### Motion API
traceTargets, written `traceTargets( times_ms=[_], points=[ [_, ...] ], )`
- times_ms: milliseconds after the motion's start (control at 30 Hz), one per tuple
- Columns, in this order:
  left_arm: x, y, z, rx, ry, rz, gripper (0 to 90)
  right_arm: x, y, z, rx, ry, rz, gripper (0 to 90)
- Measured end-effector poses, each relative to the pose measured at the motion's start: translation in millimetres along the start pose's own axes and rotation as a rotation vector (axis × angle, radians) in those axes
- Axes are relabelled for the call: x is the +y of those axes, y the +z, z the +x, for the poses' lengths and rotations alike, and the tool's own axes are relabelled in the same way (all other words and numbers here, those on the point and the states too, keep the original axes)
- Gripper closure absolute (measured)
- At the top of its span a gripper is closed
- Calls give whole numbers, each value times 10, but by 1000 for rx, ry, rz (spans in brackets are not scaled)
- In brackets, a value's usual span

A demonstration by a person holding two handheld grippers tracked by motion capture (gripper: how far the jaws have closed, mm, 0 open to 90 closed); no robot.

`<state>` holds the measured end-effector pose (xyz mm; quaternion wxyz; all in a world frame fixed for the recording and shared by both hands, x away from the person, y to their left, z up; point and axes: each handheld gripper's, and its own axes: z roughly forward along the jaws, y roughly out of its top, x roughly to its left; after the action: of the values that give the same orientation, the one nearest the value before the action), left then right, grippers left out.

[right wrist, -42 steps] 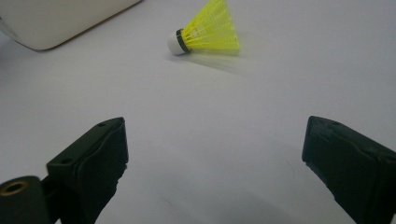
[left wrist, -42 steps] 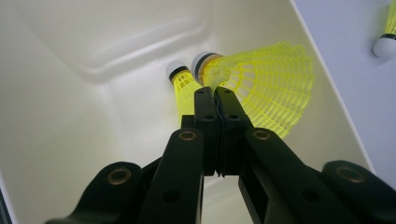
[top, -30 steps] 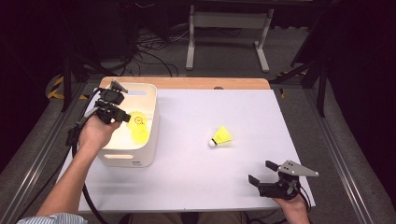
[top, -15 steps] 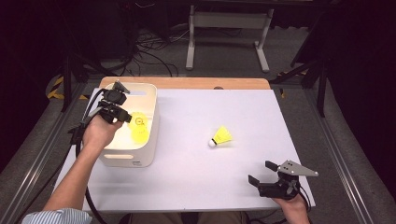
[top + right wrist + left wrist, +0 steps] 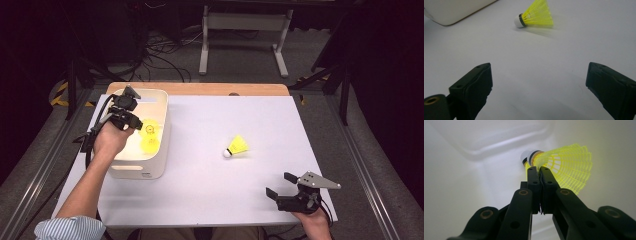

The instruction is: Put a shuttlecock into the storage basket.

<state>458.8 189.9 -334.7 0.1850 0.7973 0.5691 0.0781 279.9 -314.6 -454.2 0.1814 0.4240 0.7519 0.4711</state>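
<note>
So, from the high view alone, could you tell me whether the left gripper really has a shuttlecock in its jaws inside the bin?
Observer: Yes, the left gripper is shut on the held shuttlecock, pinching its yellow skirt just behind the cork.
Operator: Where is the right gripper aimed?
Observer: The right gripper, open with nothing between its jaws, looks toward the loose shuttlecock.
Operator: Any detail on that one?
Observer: It lies on its side, and its white cork has a dark band.

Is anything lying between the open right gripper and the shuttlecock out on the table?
Nothing visible does. Bare white table lies between the right gripper and the shuttlecock; the bin sits off to the side.
</note>
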Motion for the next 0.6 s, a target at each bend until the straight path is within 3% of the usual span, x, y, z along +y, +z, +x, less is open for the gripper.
traceTargets(
  times_ms=[300,333,467,600],
  points=[
    [-9,61,20,-17,-15,17,853,-1,1,1,3,0,2,74],
    [-9,62,27,-25,-15,16,744,-1,2,1,3,-1,2,73],
    [-32,29,11,-32,-10,3,603,-1,2,2,5,-1,2,74],
    [-55,1,-16,-43,-10,-8,526,0,8,1,6,-3,4,74]
  ],
)
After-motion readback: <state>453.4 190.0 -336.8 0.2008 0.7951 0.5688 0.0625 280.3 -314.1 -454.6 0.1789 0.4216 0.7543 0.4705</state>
